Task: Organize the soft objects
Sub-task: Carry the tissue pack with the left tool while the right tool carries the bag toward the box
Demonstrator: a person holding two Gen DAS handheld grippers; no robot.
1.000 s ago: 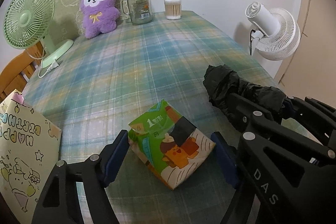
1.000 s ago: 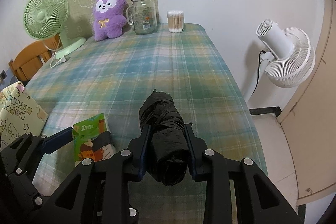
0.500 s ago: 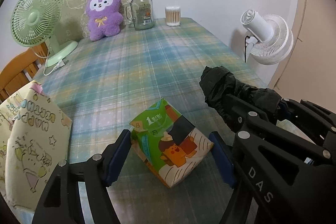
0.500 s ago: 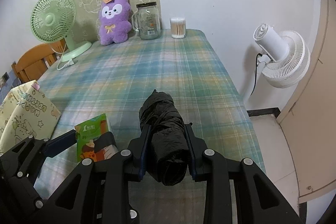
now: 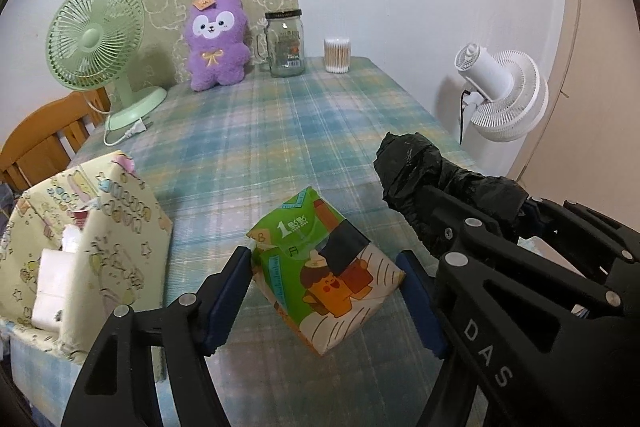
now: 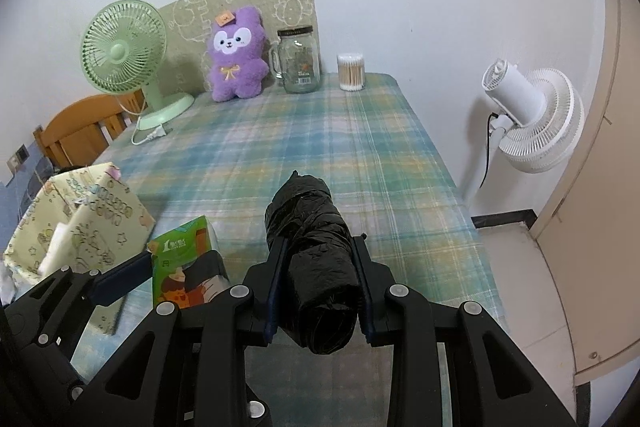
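Left wrist view, with the right wrist view alongside: a table covered in a blue, green and yellow plaid cloth fills most of the scene. Off its right edge stands a white floor fan; at its far left corner sits a pale green desk fan with its loose plug lying on the cloth, and a wooden chair back shows behind that corner. At the near left edge of the table stands an open cream gift bag printed with cartoons, white items visible inside it. Along the far edge, against a patterned board leaning on the wall, are a purple plush toy, a lidded glass jar with handle just right of it, and a small tub of cotton swabs further right. The left gripper has both blue pads pressed on a green and orange tissue pack, clamping it across its width and holding it tilted above the cloth, just right of the gift bag. The right gripper is clenched on a black plastic bag roll, which lies lengthwise between its fingers with its far end projecting forward over the table, beside the tissue pack.
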